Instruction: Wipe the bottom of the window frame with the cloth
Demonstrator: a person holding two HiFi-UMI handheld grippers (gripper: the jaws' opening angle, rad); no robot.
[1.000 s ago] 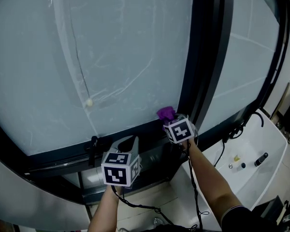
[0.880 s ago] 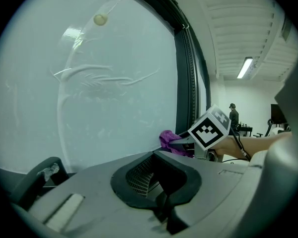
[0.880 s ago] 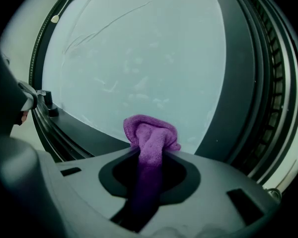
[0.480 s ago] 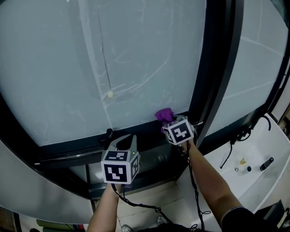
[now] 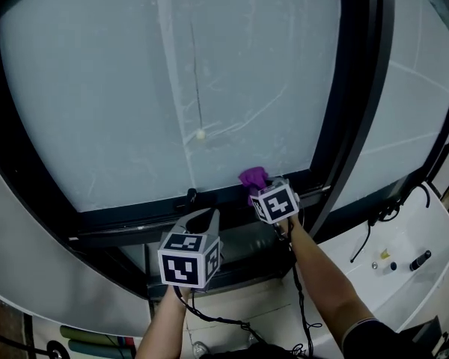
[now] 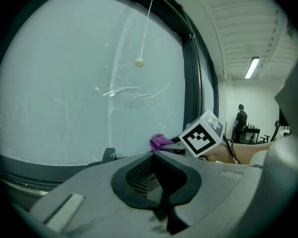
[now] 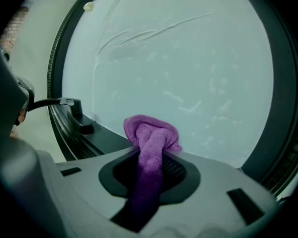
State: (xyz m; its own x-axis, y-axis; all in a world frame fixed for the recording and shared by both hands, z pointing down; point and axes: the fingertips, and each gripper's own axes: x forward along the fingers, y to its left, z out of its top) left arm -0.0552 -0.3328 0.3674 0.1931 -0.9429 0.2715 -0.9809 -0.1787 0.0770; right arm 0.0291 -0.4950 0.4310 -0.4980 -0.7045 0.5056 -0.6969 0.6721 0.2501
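The purple cloth (image 5: 253, 176) is bunched in my right gripper (image 5: 257, 188), which is shut on it. The cloth presses against the black bottom rail of the window frame (image 5: 127, 219), just below the frosted pane. In the right gripper view the cloth (image 7: 152, 135) sticks out past the jaws, right gripper (image 7: 152, 156), over the rail (image 7: 97, 138). My left gripper (image 5: 209, 218) hovers lower left of the cloth, a little short of the rail, jaws shut and empty. In the left gripper view, left gripper (image 6: 156, 158), I see the cloth (image 6: 160, 142) ahead.
A black latch (image 5: 192, 196) sits on the rail left of the cloth. A thick black upright (image 5: 348, 118) stands right of it. A cord bead (image 5: 200, 134) hangs against the pane. A white counter (image 5: 426, 238) with small items lies lower right. A person (image 6: 241, 119) stands far off.
My right gripper has slid the cloth left along the bottom rail, away from the upright and closer to the latch. The left gripper has kept its pose.
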